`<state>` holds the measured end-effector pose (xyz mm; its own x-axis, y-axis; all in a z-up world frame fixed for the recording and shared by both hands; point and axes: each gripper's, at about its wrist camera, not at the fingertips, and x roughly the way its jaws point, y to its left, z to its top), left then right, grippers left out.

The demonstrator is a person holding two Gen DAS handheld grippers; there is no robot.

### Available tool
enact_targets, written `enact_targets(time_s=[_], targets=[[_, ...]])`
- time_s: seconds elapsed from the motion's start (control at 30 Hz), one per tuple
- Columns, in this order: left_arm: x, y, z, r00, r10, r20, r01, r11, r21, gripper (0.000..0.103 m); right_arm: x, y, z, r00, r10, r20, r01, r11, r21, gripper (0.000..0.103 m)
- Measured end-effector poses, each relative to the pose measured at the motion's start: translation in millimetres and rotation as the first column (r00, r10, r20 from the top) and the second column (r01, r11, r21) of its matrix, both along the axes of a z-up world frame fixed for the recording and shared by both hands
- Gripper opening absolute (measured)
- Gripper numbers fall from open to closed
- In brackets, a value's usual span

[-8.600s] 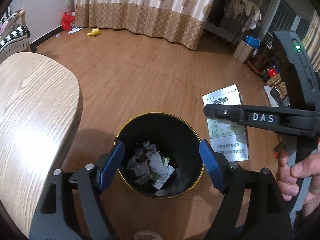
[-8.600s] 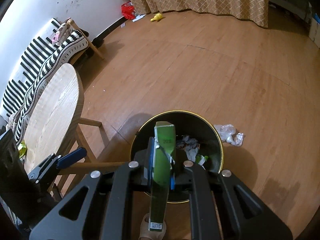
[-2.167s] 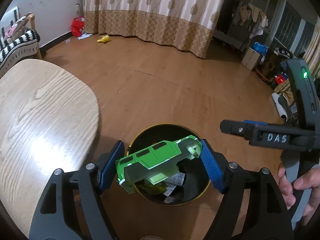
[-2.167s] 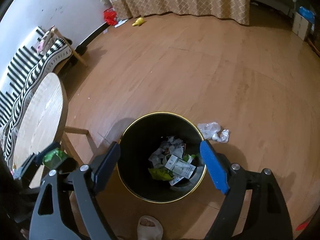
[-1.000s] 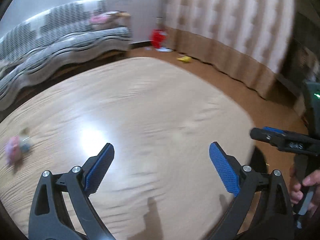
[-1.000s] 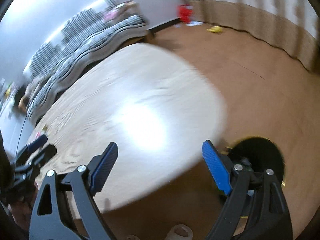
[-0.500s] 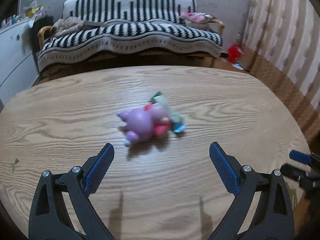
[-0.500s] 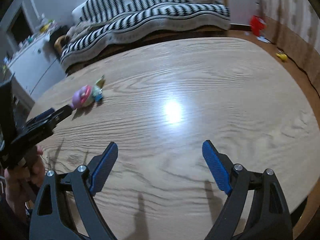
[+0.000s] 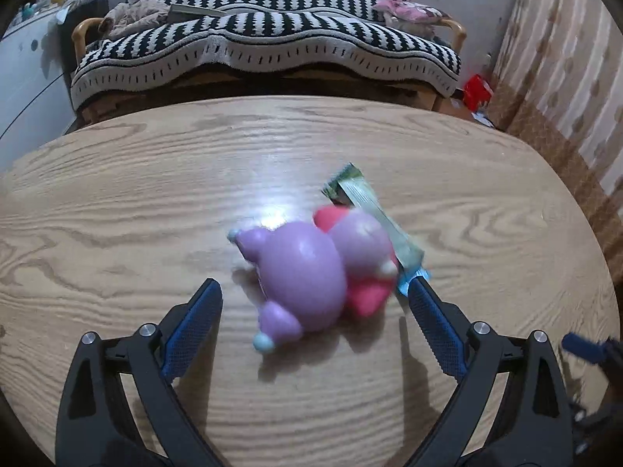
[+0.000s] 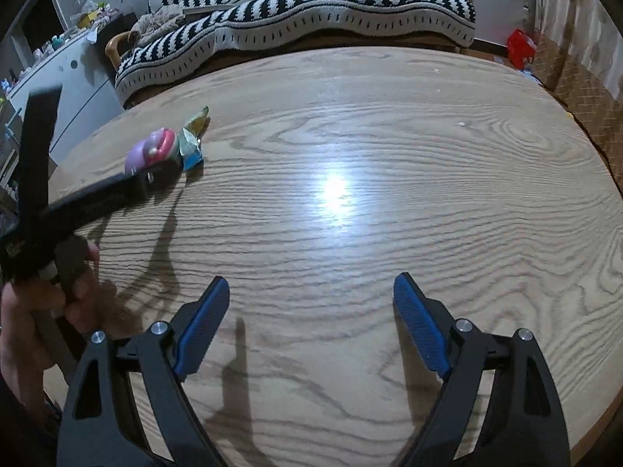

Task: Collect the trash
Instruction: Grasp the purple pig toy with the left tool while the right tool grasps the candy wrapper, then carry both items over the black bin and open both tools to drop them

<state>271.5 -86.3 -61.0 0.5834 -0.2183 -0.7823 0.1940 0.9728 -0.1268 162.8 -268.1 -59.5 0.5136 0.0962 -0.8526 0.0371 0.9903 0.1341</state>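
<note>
Left wrist: your left gripper (image 9: 313,307), jaws apart and empty, has swung from bin to oval wooden table (image 9: 117,202); purple-and-pink plastic toy (image 9: 311,264) with foil wrapper (image 9: 373,214) lies between them | Right wrist: your right gripper (image 10: 311,311) gapes over bare wood, toy far left.

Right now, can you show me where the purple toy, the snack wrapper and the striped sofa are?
purple toy (image 9: 301,272), left wrist view, its round purple body.
snack wrapper (image 9: 364,194), left wrist view, its upper half.
striped sofa (image 9: 272,44), left wrist view, the seat cover.
</note>
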Motion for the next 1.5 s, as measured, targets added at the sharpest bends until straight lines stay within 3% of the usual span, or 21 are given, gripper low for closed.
enact_targets(time_s=[0.17, 0.23, 0.43, 0.7, 0.87, 0.93, 0.97, 1.0, 1.03, 1.27, 1.5], targets=[[11, -2, 0, 1.000, -0.005, 0.001, 0.005, 1.000, 0.029, 0.093, 17, 12, -2, 1.000, 0.021, 0.001, -0.021, 1.000, -0.006, 0.083], [12, -6, 2, 0.999, -0.043, 0.012, 0.043, 0.999, 0.031, 0.078, 27, 17, 0, 1.000, 0.024, 0.007, -0.024, 1.000, -0.005, 0.083], [2, 5, 8, 0.998, -0.056, -0.001, 0.056, 0.998, 0.031, 0.060, 60, 35, -2, 0.999, 0.046, 0.011, -0.046, 0.999, 0.004, 0.085], [-18, 73, 15, 0.997, 0.053, -0.049, -0.053, 0.998, -0.015, 0.058, 106, 95, -7, 0.989, 0.147, 0.029, -0.143, 0.984, -0.106, 0.087], [-38, 91, 23, 0.997, 0.070, -0.018, -0.069, 0.997, 0.018, 0.058, 132, 115, -11, 0.984, 0.172, 0.038, -0.166, 0.976, -0.142, 0.088], [-43, 96, 25, 0.997, 0.072, -0.019, -0.071, 0.997, 0.016, 0.058, 141, 116, -10, 0.985, 0.167, 0.045, -0.160, 0.977, -0.141, 0.083], [-46, 96, 26, 0.997, 0.072, -0.014, -0.072, 0.997, 0.025, 0.058, 144, 116, -10, 0.985, 0.165, 0.051, -0.157, 0.978, -0.139, 0.073], [-48, 96, 26, 0.997, 0.071, -0.009, -0.071, 0.997, 0.033, 0.058, 145, 117, -9, 0.985, 0.163, 0.058, -0.154, 0.978, -0.139, 0.038], [-50, 95, 27, 0.998, 0.069, -0.003, -0.069, 0.997, 0.043, 0.058, 143, 116, -6, 0.984, 0.159, 0.077, -0.148, 0.980, -0.134, 0.015], [-57, 69, 35, 1.000, 0.013, 0.027, -0.014, 0.999, 0.041, 0.058, 121, 104, 1, 0.988, 0.141, 0.070, -0.134, 0.987, -0.094, 0.013], [-69, 27, 42, 0.995, -0.083, 0.056, 0.082, 0.996, 0.018, 0.058, 65, 51, 29, 0.991, 0.067, 0.112, -0.057, 0.994, -0.089, 0.013]])
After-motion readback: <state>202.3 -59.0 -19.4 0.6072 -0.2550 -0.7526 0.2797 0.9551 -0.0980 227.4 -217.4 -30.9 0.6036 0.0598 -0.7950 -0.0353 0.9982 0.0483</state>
